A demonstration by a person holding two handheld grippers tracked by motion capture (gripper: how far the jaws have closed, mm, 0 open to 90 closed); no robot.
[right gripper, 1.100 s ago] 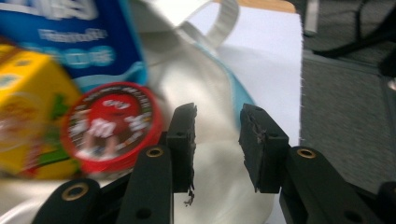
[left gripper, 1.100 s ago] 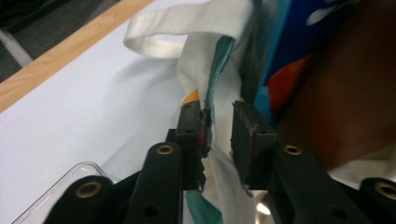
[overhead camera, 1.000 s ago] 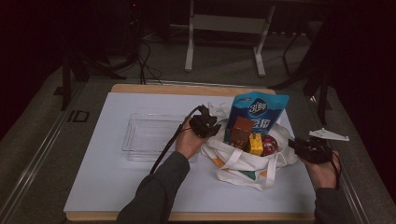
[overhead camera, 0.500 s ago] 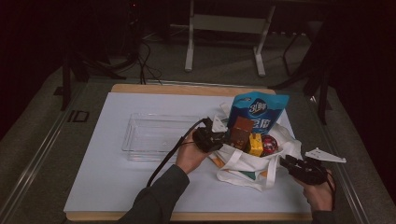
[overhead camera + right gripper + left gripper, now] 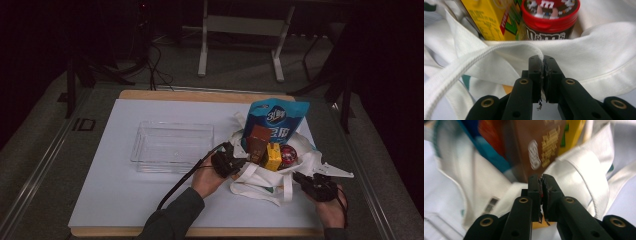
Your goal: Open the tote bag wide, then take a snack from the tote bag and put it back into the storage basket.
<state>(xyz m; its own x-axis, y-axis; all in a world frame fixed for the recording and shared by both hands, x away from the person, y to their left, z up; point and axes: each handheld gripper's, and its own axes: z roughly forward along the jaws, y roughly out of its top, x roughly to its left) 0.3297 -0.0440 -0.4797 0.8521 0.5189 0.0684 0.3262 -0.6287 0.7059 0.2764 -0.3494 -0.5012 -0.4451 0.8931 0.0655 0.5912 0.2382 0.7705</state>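
The white cloth bag (image 5: 272,177) lies toward the right front of the white worktop (image 5: 125,200), its mouth open and packed with a blue snack pouch (image 5: 275,120), a brown carton (image 5: 259,142), a yellow carton (image 5: 272,156) and a red-lidded candy tub (image 5: 288,155). The left gripper (image 5: 239,164) sits at the bag's left rim; its fingers (image 5: 535,187) have just been closing and now pinch the white fabric edge, right below the brown carton. The right gripper (image 5: 300,179) is at the bag's right front edge, its fingers (image 5: 535,67) likewise just closed onto the cloth beside a handle strap (image 5: 474,60). A clear plastic tray (image 5: 172,146) stands just left of the bag.
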